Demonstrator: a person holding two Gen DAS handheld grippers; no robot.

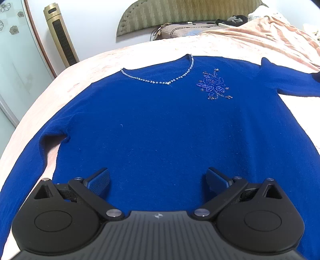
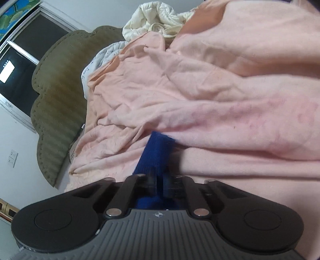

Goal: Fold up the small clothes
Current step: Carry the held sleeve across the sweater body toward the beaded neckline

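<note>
- Right, your blue sweater (image 1: 160, 124) lies spread flat, front up, on the pink bedspread (image 1: 112, 54), its beaded neckline (image 1: 160, 81) toward the headboard (image 1: 180, 16).
- Your left gripper (image 1: 158, 180) hangs over the lower body of the sweater, on the hem side of the neckline, jaws spread wide and holding nothing.
- Your right gripper (image 2: 160, 186) is clenched on a strip of blue knit, most likely the sleeve end (image 2: 158, 152), out on the far side from the neckline by the rumpled pink covers (image 2: 220, 90).
- Expect a soft, limp, light knit: it will sag and trail from any single pinch, and it may cling to the fuzzy bedspread instead of sliding.
- Mind the beaded flower (image 1: 215, 85) just beside the neckline; those beads look fragile and could snag, so keep your pads off them.
- Your best holds, I'd judge, are the ribbed cuff you have now, the shoulder seam near the neckline, or the hem edge.
- Pinch through both layers at an edge, or only the top layer may lift.
- Carry the sleeve low across toward the neckline so it doesn't twist.
</note>
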